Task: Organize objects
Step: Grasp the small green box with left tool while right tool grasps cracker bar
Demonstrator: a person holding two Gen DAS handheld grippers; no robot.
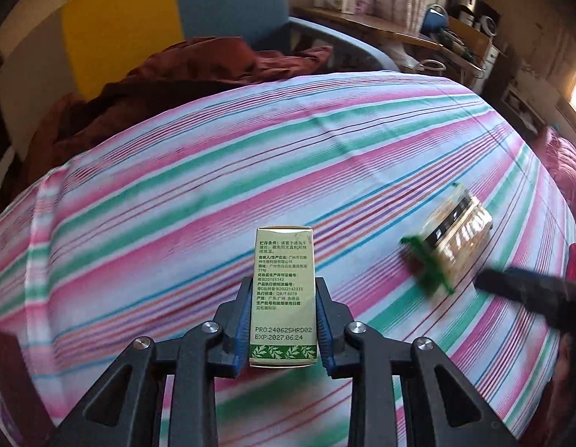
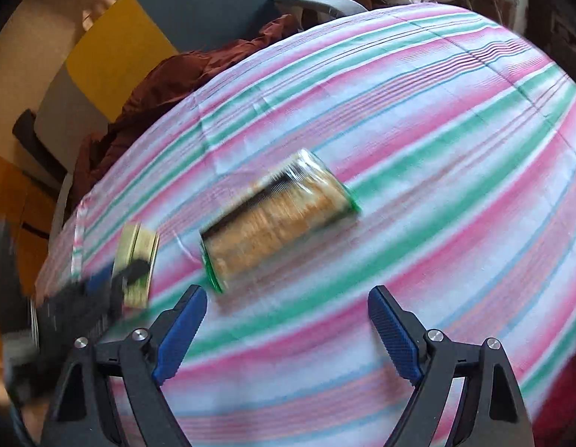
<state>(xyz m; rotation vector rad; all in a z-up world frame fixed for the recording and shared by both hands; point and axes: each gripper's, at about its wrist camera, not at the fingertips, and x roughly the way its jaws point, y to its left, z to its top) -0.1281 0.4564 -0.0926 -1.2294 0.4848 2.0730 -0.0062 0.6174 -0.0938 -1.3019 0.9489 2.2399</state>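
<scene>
This was a lived-in bedroom in a home. A bed with a striped sheet [image 1: 250, 171] filled the view, a rumpled maroon blanket [image 1: 157, 85] heaped at its far edge. Beyond stood a wooden desk [image 1: 366, 26] cluttered with boxes, curtains behind it.

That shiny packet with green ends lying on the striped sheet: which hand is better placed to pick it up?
Right. The right tongs are open and empty, with the packet just ahead. The left tongs are shut on a green box.
</scene>
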